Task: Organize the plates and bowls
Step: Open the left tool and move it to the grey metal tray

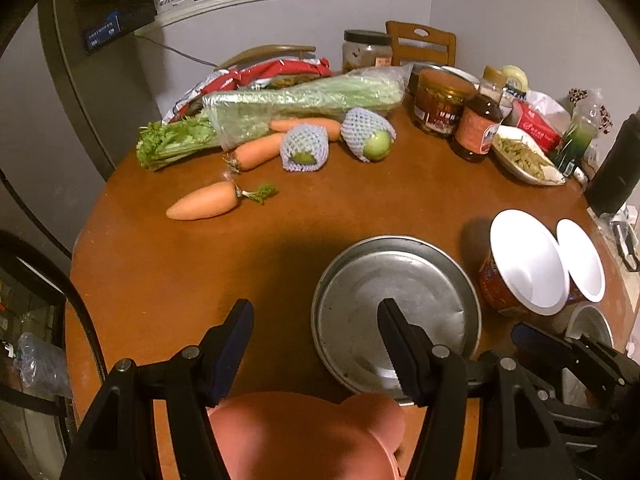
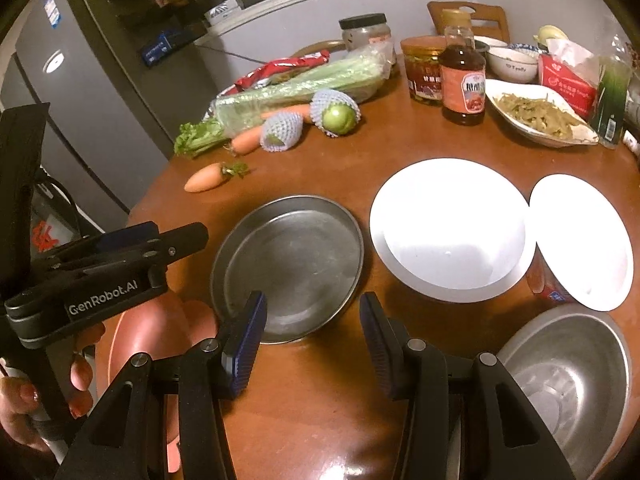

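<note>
Both grippers spread wide, nothing gripped.

Left gripper [image 1: 316, 348] hangs over a pink plate [image 1: 308, 436] at the table [image 1: 360, 204] edge, right finger above the steel plate [image 1: 396, 312]. Right gripper [image 2: 312, 344] hovers by the steel plate's near rim; white bowls [image 2: 452, 228] beyond, steel bowl [image 2: 568, 380] at its right.

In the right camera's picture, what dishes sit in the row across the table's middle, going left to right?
Metal plate → big white bowl → smaller white bowl.
</note>
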Demonstrator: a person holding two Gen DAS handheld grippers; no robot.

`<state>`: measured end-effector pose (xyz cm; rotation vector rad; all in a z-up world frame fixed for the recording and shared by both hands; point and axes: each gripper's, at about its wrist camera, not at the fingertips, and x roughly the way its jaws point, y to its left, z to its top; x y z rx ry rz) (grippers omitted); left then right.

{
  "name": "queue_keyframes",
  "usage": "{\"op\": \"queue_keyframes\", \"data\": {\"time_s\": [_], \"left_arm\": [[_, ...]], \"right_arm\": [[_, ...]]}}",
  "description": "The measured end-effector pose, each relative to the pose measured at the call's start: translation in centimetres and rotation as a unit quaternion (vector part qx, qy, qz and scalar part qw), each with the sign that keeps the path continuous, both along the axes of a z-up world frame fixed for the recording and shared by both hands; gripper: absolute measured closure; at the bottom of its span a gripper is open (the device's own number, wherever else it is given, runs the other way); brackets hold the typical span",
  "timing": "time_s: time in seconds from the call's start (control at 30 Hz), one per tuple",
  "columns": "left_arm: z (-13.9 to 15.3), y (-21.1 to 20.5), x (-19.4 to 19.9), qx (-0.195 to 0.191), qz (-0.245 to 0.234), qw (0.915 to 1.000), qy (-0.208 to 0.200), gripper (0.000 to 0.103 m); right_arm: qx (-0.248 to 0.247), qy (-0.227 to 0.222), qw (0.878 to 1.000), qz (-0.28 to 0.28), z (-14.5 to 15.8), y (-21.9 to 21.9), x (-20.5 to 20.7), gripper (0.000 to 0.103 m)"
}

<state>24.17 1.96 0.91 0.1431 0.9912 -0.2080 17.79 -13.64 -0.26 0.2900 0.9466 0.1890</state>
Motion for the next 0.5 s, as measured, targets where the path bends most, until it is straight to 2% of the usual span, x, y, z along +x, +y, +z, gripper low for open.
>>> {"op": "queue_keyframes", "data": {"time_s": [0.33,0.5], "left_arm": [[-2.0,-0.6,1.2,0.011,0.008,0.9996,0.025,0.039],[-2.8,-0.6,1.7,0.007,0.012,0.9991,0.04,0.039]], "right_arm": [[0.011,0.015,1.0,-0.003,-1.5,-0.2,1.0,0.053],[0.001,0.018,1.0,-0.003,-2.2,0.2,1.2,0.053]]}}
